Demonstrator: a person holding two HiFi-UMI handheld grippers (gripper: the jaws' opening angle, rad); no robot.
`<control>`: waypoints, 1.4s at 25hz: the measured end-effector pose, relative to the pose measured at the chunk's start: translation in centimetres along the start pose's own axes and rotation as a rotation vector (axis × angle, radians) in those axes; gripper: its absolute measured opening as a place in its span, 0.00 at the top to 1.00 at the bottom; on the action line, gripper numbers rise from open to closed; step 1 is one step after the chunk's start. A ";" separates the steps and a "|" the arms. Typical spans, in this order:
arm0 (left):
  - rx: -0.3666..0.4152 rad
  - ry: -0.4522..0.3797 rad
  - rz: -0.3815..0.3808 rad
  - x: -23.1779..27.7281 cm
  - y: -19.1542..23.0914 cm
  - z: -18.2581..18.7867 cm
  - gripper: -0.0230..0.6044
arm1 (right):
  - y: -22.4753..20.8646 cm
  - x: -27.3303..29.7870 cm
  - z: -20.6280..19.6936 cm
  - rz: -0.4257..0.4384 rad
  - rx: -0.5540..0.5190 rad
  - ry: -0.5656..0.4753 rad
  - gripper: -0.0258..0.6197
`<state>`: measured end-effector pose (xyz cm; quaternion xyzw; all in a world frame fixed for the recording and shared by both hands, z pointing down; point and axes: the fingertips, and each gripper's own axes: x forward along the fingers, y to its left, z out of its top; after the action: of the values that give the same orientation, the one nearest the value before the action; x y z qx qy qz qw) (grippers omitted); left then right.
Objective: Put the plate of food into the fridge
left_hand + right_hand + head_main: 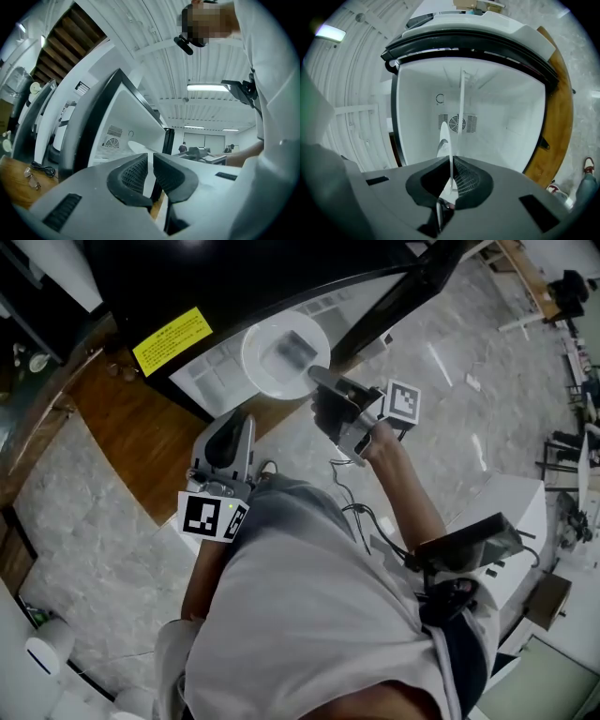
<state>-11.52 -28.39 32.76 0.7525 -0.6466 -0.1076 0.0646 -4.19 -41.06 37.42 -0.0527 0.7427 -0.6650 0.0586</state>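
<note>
right gripper [450,183]: jaws clamped on rim of round white plate [281,357] at open white fridge [501,122] | left gripper [152,174]: jaws slightly apart, empty | yellow label [172,339]: writing illegible

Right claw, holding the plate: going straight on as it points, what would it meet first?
Probably the fridge's back wall near the fan vent; the plate in the right claw may graze the shelf edge first. Depth is unclear.

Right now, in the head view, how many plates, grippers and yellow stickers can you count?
plate: 1
grippers: 2, the left gripper and the right gripper
yellow sticker: 1
Total: 4
</note>
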 end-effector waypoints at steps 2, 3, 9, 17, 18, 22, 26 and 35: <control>0.017 0.010 -0.021 0.9 -0.9 -0.3 0.89 | -0.4 1.3 1.2 -0.027 -0.003 0.000 0.92; 0.030 0.015 -0.032 1.5 -1.3 -0.4 0.89 | -0.7 1.8 1.6 -0.044 0.001 -0.003 0.92; 0.174 0.020 -0.102 6.1 -3.9 -1.3 0.89 | -1.5 4.3 3.2 -0.118 0.032 -0.026 0.92; 0.278 0.178 0.041 10.6 -2.5 -3.9 0.89 | -0.1 6.0 4.0 -0.128 0.010 -0.027 0.91; 0.282 0.179 0.040 11.0 -2.5 -3.9 0.89 | 0.1 6.1 4.1 -0.135 -0.011 -0.017 0.91; 0.295 0.169 0.053 12.7 -1.8 -3.6 0.89 | 0.2 6.8 4.4 -0.186 -0.102 0.033 0.91; 0.281 0.166 0.061 13.6 -1.0 -3.6 0.92 | 0.3 6.9 4.5 -0.194 -0.133 0.050 0.91; 0.233 0.178 0.106 15.0 2.1 -3.7 0.92 | 1.6 6.6 4.2 -0.121 -0.240 0.090 0.75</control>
<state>-10.47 -43.68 35.70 0.7261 -0.6854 0.0388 0.0395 -10.09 -46.03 35.29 -0.0744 0.8142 -0.5753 -0.0216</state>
